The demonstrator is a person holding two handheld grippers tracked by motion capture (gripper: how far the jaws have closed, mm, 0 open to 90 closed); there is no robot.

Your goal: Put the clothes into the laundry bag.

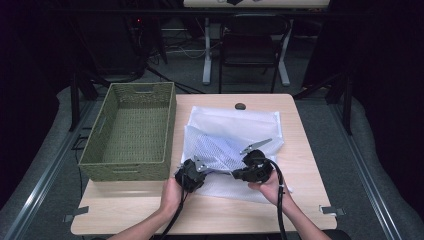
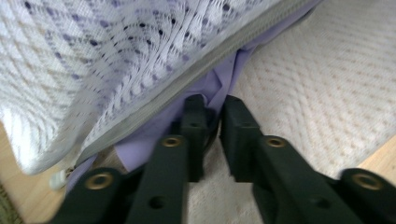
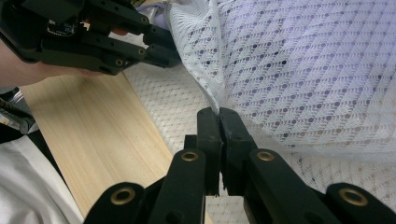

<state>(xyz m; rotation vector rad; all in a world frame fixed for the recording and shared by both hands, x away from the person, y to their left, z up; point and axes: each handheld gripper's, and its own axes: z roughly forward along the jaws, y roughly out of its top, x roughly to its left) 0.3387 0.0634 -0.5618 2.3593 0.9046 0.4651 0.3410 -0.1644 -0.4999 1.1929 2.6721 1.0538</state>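
A white mesh laundry bag (image 1: 235, 125) lies on the wooden table (image 1: 150, 205), its near edge lifted. My left gripper (image 1: 199, 166) is at the bag's near left corner. In the left gripper view the jaws (image 2: 214, 109) pinch a fold of purple cloth (image 2: 219, 86) that comes out from under the bag's grey zipper edge (image 2: 187, 70). My right gripper (image 1: 235, 174) is just to the right of it, shut on the raised mesh edge (image 3: 212, 100) of the bag (image 3: 303, 70). The left gripper (image 3: 173, 50) also shows in the right gripper view's upper left corner.
A green woven basket (image 1: 95, 150) with nothing in it stands on the table's left side, close to the left hand. A small dark object (image 1: 240, 106) sits at the table's far edge. A chair (image 1: 250, 45) stands beyond the table.
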